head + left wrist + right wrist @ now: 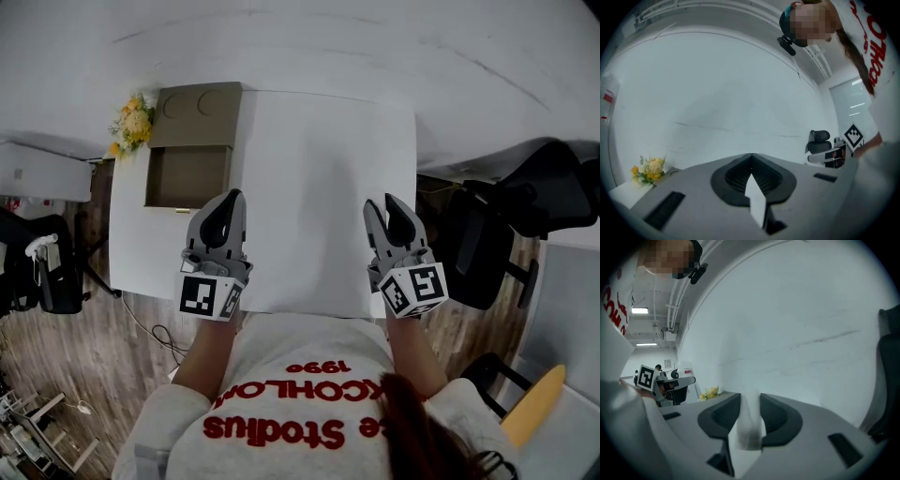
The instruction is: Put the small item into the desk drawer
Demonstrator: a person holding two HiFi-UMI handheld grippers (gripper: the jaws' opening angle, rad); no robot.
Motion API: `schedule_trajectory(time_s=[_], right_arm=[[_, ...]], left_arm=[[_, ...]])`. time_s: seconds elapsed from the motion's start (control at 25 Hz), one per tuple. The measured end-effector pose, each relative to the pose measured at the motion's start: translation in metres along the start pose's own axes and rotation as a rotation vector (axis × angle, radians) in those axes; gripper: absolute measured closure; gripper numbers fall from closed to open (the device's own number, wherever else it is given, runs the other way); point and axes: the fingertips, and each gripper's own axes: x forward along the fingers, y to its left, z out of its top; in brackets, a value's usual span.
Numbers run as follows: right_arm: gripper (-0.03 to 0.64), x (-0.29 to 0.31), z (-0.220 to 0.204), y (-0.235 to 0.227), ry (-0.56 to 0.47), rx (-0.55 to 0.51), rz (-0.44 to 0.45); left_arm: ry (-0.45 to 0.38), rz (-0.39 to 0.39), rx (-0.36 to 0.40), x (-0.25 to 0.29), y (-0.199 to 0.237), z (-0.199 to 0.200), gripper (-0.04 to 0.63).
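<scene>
Drawer (186, 178) pulled out; left gripper (231, 199) pinched together, right gripper (381, 202) parted, both empty.

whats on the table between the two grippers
Nothing: in the head view, only bare white table lies between the left gripper and the right gripper.

- White rectangular tabletop (319, 178): open surface across the centre, right side and near edge, with a free path from the near edge to the back.
- Brown flat-topped desk organiser (199, 112): occupies the back-left corner.
- Its pulled-out brown drawer (186, 176): projects toward the near side and is reachable from above.
- Yellow flower bunch (134, 122): just beside the organiser's left.
- Black office chair (511, 220): near the table's right edge.
</scene>
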Motion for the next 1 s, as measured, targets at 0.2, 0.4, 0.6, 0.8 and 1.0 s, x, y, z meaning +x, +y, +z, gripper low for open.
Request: schedule_trajectory(time_s=[0.2, 0.4, 0.6, 0.8, 1.0], right_arm=[[0.485, -0.022, 0.058, -0.001, -0.182, -0.057, -0.041], [0.485, -0.045, 0.097, 0.001, -0.314, -0.097, -0.083], [0.485, -0.048, 0.109, 0.007, -0.337, -0.097, -0.058], [0.485, -0.035, 0.111, 0.026, -0.328, -0.107, 0.025], [0.485, -0.011, 0.113, 0.051, -0.314, -0.102, 0.136]], left_arm=[[-0.061, 0.007, 0.026, 0.004, 0.002, 0.028, 0.589], [-0.118, -0.003, 0.059, 0.007, -0.004, 0.053, 0.589], [-0.14, 0.016, 0.088, 0.003, -0.002, 0.063, 0.589], [-0.133, 0.097, 0.094, -0.016, 0.013, 0.062, 0.589], [-0.121, 0.204, 0.098, -0.046, 0.034, 0.06, 0.589]])
